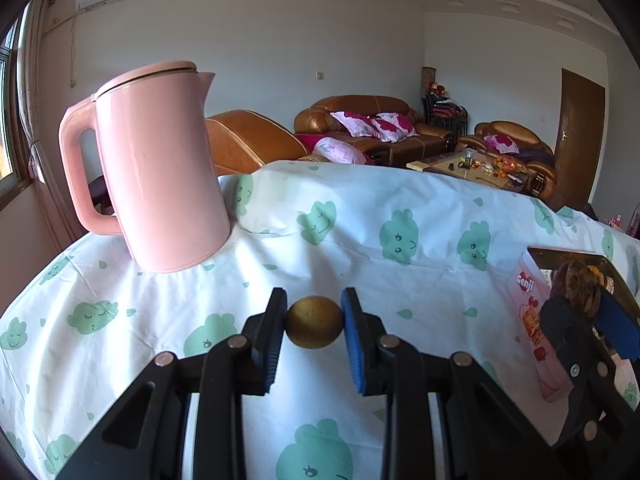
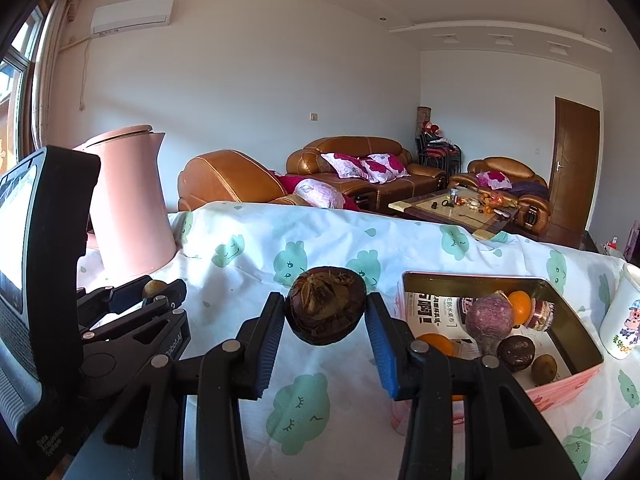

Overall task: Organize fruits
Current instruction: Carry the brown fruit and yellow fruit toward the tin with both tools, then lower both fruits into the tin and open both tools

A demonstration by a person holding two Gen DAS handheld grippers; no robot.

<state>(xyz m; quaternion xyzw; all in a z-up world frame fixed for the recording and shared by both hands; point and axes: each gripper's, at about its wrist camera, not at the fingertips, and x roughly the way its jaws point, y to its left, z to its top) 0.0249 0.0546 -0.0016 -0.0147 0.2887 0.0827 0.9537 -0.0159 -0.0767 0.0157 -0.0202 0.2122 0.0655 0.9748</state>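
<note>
Landmark: pink tin box (image 2: pixel 560 380), open-topped, on the cloth-covered counter (image 2: pixel 320 240); all places given rel. to it.
Left hand-held gripper (image 1: pixel 315 322): jaws narrowed onto a small yellow-brown fruit (image 1: pixel 315 322), pinched across its middle by the blue pads (image 1: pixel 354 344); held well left of the box, above the cloth. Whether the fruit touches the cloth cannot be told.
Right hand-held gripper (image 2: pixel 326 312): jaws set wider, clamped on a large dark-brown fruit (image 2: pixel 327 306) w/ a dry papery top; held just left of the box, near its left wall, not yet over the opening.
Box contents: purple root-like item (image 2: pixel 489 320), oranges (image 2: pixel 519 306), a dark round fruit (image 2: pixel 516 353), a small brown-green fruit (image 2: pixel 544 368), printed packets underneath.
Also on counter: pink kettle (image 1: pixel 160 168), far left of the box; white cartoon cup (image 2: pixel 624 320), just right of it.
Step judged: both fruits carried toward the box; roughly mid-task, since several are already inside.
Risk 1: round fruit is gripped on a small contact patch; a tilt or a jolt could let it roll out onto the cloth and off the counter edge.
Risk 2: box wall could be clipped by the right jaw if lowered too early, shoving the light tin.
Risk 3: dropped from height, the big fruit could knock the purple item or bruise.
Risk 4: the two grippers could collide if both converge on the opening together.
</note>
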